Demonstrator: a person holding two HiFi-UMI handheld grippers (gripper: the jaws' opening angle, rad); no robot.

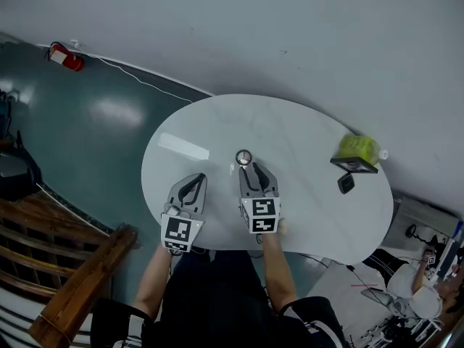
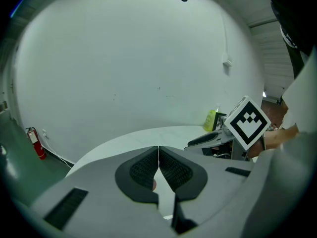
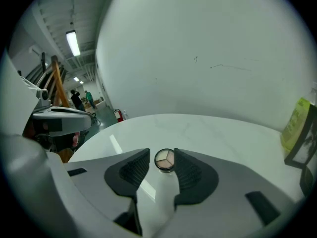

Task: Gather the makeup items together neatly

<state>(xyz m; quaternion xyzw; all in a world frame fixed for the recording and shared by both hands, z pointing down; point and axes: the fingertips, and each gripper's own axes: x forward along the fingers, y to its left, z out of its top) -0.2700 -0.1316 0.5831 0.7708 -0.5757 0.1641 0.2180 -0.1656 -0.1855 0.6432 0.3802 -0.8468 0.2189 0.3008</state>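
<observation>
The right tool [image 3: 161, 153] has its jaws spread, and a round compact [image 3: 165, 160] with a three-part pan sits on the worktop [image 1: 217, 133] between the two jaw tips. It lies close against the right-hand pad, with a clear gap to the other pad, so it is not gripped. The left tool [image 2: 158, 150] has its pads pressed together with nothing between them. In the head view it hangs just beside the right tool over the near edge of the worktop, and each tool carries its marker cube [image 1: 261, 214] at the rear. The worktop is a white, faintly veined oval. At its far right edge, well apart from the compact, a yellow-green bottle [image 1: 357, 149] lies touching a black-framed panel [image 1: 354, 165], and a small black square case [image 1: 346, 183] sits just beside them. On the teal floor [image 1: 87, 136] beyond the worktop, a red fire extinguisher [image 1: 67, 58] rests against the white wall. A wooden railing [image 1: 80, 288] runs along the lower left.
</observation>
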